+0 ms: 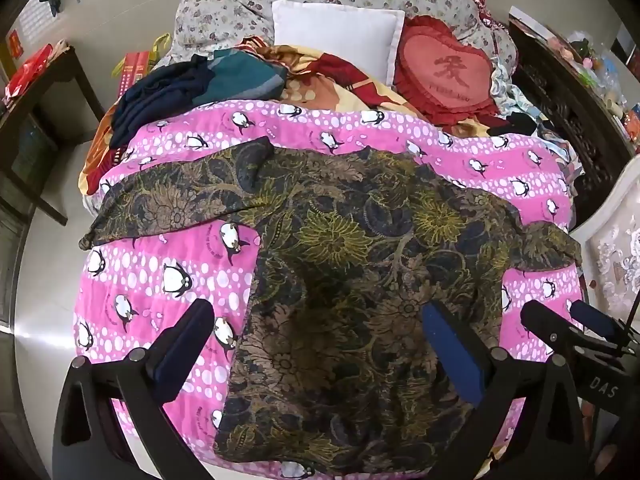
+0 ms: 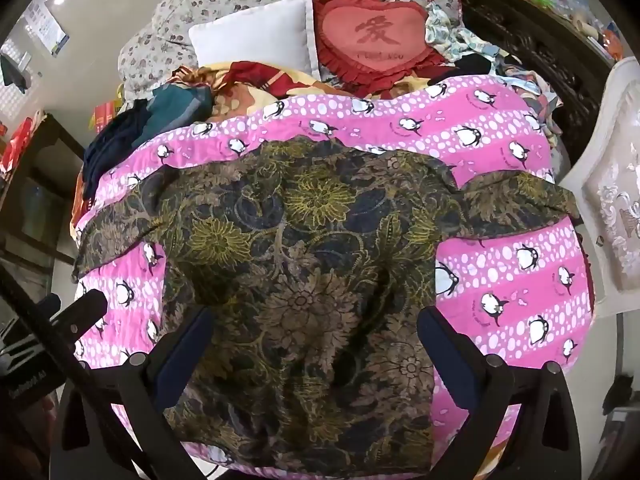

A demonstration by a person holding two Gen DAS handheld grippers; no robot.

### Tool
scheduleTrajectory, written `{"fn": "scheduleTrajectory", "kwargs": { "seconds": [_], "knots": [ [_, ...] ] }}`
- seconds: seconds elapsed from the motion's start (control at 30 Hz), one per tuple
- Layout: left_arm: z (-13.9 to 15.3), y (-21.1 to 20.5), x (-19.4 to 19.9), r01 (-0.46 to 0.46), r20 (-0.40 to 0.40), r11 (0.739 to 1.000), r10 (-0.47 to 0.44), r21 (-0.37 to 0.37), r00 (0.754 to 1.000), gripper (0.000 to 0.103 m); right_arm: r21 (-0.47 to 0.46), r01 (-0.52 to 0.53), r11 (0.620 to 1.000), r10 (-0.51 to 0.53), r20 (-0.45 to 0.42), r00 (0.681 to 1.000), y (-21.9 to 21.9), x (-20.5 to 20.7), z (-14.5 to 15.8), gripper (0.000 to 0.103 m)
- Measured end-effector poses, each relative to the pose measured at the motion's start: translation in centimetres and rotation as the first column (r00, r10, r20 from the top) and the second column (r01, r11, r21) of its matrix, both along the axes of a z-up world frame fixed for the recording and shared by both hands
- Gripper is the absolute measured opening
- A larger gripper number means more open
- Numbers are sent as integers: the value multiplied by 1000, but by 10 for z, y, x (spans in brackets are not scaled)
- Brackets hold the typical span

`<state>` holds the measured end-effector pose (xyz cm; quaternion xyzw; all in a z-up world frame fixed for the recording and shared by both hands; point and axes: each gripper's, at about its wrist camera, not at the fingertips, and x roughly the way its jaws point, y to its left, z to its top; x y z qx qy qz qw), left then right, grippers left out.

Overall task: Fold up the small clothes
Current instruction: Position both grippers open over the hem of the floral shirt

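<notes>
Left hand-held gripper (image 1: 320,344): jaws spread wide, holding nothing; it hovers over the lower half of the garment, one finger above the pink quilt, the other above the cloth.
Right hand-held gripper (image 2: 316,344): jaws equally wide, nothing between them; both fingers sit over the garment's lower body. In the left wrist view only its finger ends show at the right edge.
Floral shirt (image 1: 340,280): dark fabric with yellow and brown flowers, spread flat on the quilt, both short sleeves out to the sides. Its bottom hem runs behind the gripper frames and cannot be traced fully.
Pink penguin quilt (image 1: 168,280): covers the near part of the bed, under the shirt; its near edge is cut off by the frame.
Heap of clothes (image 1: 172,92): dark blue and teal pieces at the quilt's far left corner; individual items cannot be made out.
White pillow (image 1: 336,36): upright behind the quilt, lower part hidden.
Red heart cushion (image 1: 444,72): just beside the pillow.
</notes>
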<state>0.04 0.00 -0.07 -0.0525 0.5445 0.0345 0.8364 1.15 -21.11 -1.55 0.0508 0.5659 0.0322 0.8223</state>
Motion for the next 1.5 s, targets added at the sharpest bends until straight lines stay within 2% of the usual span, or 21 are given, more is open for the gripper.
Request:
{"fn": "scheduleTrajectory", "kwargs": {
  "seconds": [0.3,0.73,0.87,1.13,1.5],
  "knots": [
    [-9,-4,6,-6,-17,1000,6,-1,1000,103,-54,-92,994,93,4,996,21,3,-4,103],
    [-24,10,11,-6,-29,1000,6,5,1000,103,-94,-132,987,132,-15,991,28,15,-18,103],
    [-33,12,18,-18,-43,1000,18,0,999,103,-111,-133,985,132,-18,991,30,22,-27,103],
    [-55,17,27,-33,-128,999,33,0,991,103,-118,-119,986,117,-28,993,36,37,-49,103],
    [-74,16,38,-32,-138,999,29,-22,990,103,-105,-80,991,72,-75,995,32,43,-78,103]
  ]
}}
